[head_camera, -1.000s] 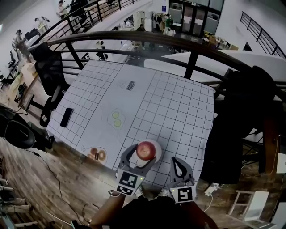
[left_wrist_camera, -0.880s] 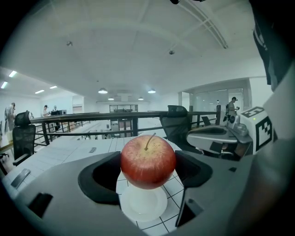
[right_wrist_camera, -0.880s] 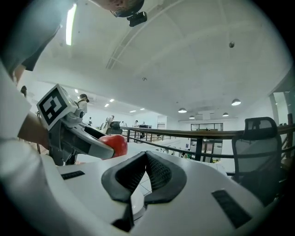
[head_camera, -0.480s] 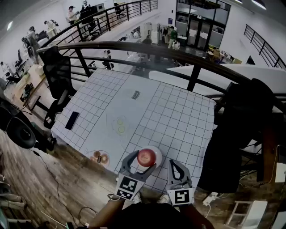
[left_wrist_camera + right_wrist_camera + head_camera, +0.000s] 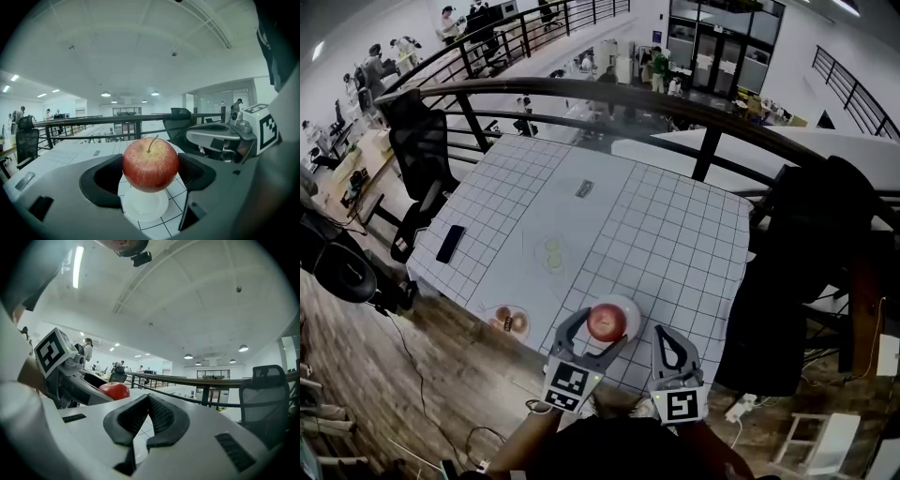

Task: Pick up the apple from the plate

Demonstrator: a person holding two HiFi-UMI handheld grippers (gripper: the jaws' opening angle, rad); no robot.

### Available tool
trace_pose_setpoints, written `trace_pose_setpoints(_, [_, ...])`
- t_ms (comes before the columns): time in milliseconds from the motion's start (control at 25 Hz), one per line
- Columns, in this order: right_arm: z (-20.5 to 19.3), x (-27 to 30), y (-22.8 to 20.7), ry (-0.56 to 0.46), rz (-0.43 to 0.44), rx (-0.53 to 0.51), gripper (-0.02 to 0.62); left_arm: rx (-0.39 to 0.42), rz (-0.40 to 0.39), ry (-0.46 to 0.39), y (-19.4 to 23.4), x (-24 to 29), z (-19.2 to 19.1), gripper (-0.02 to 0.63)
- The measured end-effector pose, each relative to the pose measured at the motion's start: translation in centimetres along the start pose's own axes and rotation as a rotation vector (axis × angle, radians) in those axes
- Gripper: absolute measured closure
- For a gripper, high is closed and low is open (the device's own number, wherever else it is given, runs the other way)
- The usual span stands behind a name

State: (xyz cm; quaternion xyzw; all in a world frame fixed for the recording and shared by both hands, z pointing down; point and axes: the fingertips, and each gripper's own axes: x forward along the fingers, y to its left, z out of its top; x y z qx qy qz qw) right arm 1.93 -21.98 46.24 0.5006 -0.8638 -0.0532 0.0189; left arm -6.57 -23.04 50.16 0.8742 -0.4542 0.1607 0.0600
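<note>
Nearest us, our left gripper (image 5: 150,174) clasps the red apple (image 5: 150,163), a dark pad pressed to each side, directly over the small white plate (image 5: 140,208); we cannot tell whether the apple touches it. Just beside, our right gripper (image 5: 148,398) hangs with its jaws clenched together, pad against pad. The plate sits at the near edge of a white, black-gridded table (image 5: 675,234). Farther across it we see a saucer of brown pieces (image 5: 506,322), two green slices (image 5: 551,254), a dark phone (image 5: 450,243) and a small card (image 5: 584,189). Wooden floor (image 5: 412,375) lies to the left, a black office chair (image 5: 417,150) stands at the far-left corner, then come a curved dark railing (image 5: 609,89) and a bright open office with people (image 5: 448,17) beyond.
</note>
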Motion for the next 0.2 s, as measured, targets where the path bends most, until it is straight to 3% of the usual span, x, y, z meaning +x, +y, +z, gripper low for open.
trace_pose_setpoints(200, [0.22,0.03,0.23,-0.012,0.000,-0.011,0.572,0.001,0.015,0.011,0.20,0.00,-0.42,0.225])
